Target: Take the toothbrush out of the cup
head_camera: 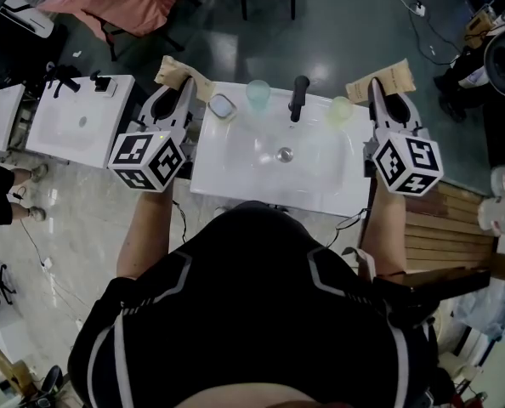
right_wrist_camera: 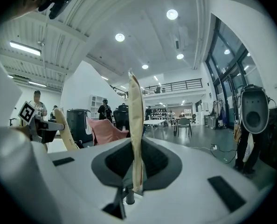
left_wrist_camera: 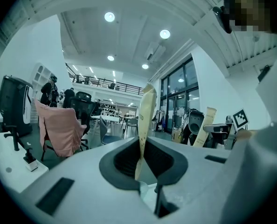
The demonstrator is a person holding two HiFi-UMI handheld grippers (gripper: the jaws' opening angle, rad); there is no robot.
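We are standing at a white sink (head_camera: 244, 167), looking steeply down, a claw in each hand reaching level over its two side edges. The left claw (head_camera: 178, 71) is hanging over the sink's left edge; in its own view (left_wrist_camera: 146, 110) the two tan fingers are pressing flat against each other into one thin upright strip, clenched with nothing between them. The right claw (head_camera: 388, 77) is hanging over the right edge; its view (right_wrist_camera: 135, 107) is showing the same, both fingers lying together edge-on, clenched and empty. Along the sink's back rim two cups are standing: a bluish clear cup (head_camera: 258, 94) just left of the black tap (head_camera: 298, 98), and a yellowish cup (head_camera: 341, 109) to the tap's right, near the right claw. Both cups are standing apart from both claws. The toothbrush is too small for us to make out in either cup from the head view, and neither gripper view is showing the cups. A small grey-rimmed object (head_camera: 223, 106) is lying beside the bluish cup, between it and the left claw. The drain (head_camera: 285, 154) is showing in the middle of the basin. To the left a second white sink (head_camera: 78, 127) is standing, well apart. A pink cloth (head_camera: 125, 2) is draping over a chair beyond, and a slatted wooden bench (head_camera: 444, 228) is sitting at our right
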